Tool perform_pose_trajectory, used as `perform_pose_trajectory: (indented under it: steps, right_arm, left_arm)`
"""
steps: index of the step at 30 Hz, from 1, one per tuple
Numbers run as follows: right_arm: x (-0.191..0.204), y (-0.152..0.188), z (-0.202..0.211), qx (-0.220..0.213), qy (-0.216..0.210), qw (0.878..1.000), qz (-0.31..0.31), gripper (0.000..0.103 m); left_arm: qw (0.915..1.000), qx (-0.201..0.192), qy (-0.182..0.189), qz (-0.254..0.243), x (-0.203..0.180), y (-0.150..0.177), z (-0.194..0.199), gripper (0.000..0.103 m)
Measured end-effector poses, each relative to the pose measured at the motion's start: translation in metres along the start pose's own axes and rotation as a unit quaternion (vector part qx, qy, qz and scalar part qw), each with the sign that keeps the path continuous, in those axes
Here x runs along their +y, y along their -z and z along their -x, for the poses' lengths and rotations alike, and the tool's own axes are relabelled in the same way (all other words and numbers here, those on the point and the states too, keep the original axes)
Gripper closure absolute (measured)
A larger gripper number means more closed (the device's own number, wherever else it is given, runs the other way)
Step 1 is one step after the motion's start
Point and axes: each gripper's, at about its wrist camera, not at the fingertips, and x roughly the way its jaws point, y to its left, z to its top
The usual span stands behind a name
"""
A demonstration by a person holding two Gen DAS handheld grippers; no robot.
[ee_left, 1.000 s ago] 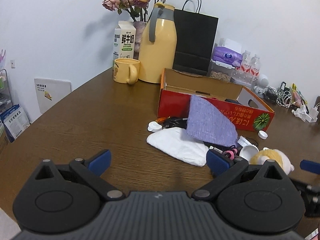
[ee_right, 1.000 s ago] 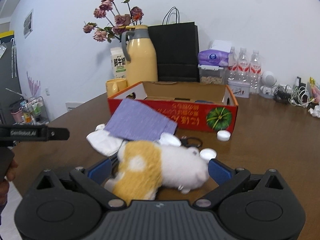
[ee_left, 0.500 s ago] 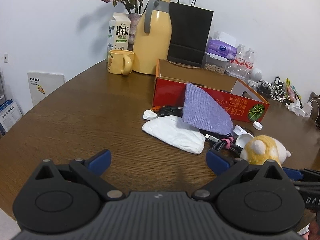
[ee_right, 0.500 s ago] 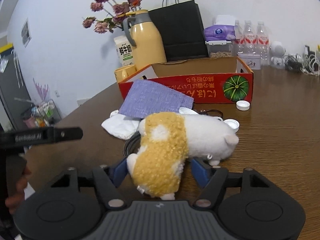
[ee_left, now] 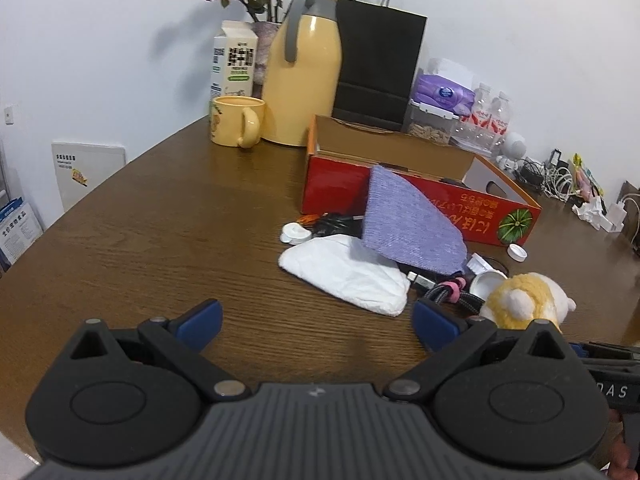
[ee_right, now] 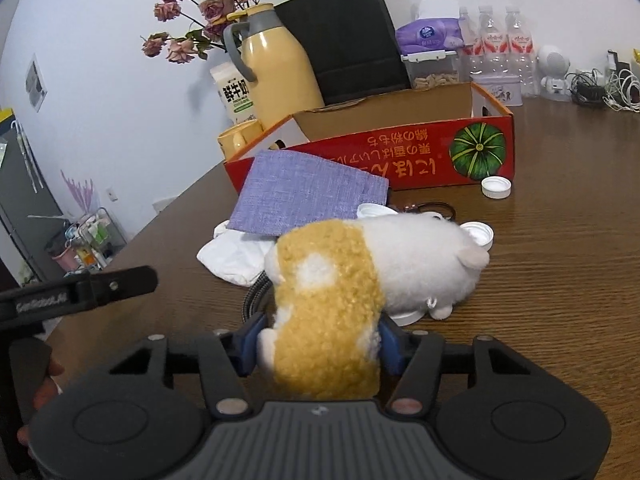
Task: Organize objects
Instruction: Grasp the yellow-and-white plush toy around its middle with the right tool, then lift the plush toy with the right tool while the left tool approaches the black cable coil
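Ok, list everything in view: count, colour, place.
plush toy: one, yellow and white, on the table, between the right tool's pads
cloth: one, purple, leaning on the box
box: one, red, open, mid-table
white cloth: one, under the purple one
bottle caps: several, white, by the box
cable: one, dark, beside the toy
thermos: one, yellow, behind the box
mug: one, yellow, by the thermos
milk carton: one, white
paper bag: one, black
water bottles: three, clear
left tool: open, nothing between its pads
right tool: just been closing, pads against the toy
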Motion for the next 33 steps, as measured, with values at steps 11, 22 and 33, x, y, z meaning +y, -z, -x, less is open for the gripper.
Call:
perform_pose_trajectory:
  steps: [11, 22, 33]
  right_arm:
    - [-0.008, 0.0, 0.028, -0.053, -0.005, 0.998, 0.033, 0.055]
    - [-0.045, -0.015, 0.042, -0.109, 0.034, 0.992, 0.048, 0.055]
    - [-0.078, -0.033, 0.031, -0.114, 0.026, 0.991, 0.072, 0.055]
  left_arm:
    - [0.9992, 0.016, 0.02, -0.032, -0.035, -0.005, -0.016, 0.0]
    - [0.9949, 0.058, 0.029, -0.077, -0.084, 0.002, -0.043, 0.0]
    - [0.9891, 0.096, 0.005, -0.112, -0.124, 0.012, -0.066, 0.0]
